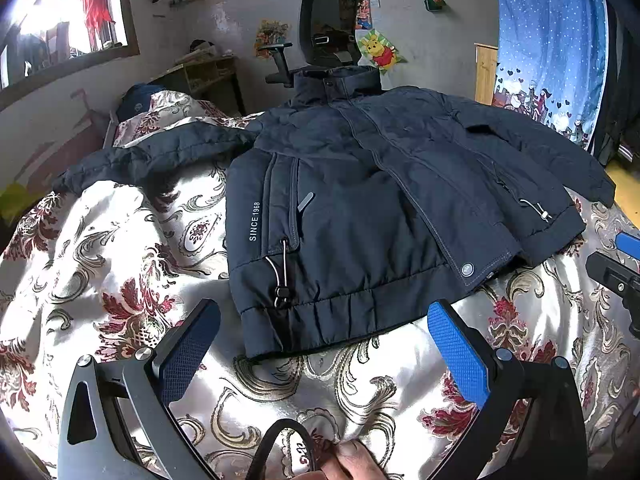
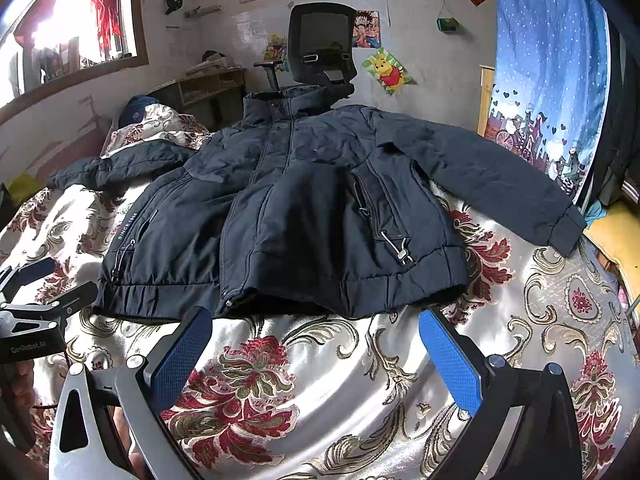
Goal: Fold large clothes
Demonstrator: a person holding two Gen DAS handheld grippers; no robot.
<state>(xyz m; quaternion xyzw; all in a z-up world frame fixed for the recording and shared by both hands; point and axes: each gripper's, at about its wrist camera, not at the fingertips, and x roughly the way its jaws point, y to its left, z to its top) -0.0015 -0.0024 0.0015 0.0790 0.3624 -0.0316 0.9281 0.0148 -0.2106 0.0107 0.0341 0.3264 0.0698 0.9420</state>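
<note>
jacket (image 1: 360, 208) lies flat, front up, on bedspread (image 1: 120, 264), sleeves spread for folding; i hold left gripper (image 1: 324, 344) and right gripper (image 2: 316, 344) near hem, both spread apart, empty.

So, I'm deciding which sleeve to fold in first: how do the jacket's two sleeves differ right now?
The left sleeve lies bunched and bent, angled up toward the pillow end of the bed; the right sleeve runs out nearly straight and smooth. The left sleeve's cuff is hard to make out, while the right sleeve's cuff shows plainly, reaching the bed's edge. Both are the same dark navy fabric, spread away from the jacket body, neither yet folded.
</note>
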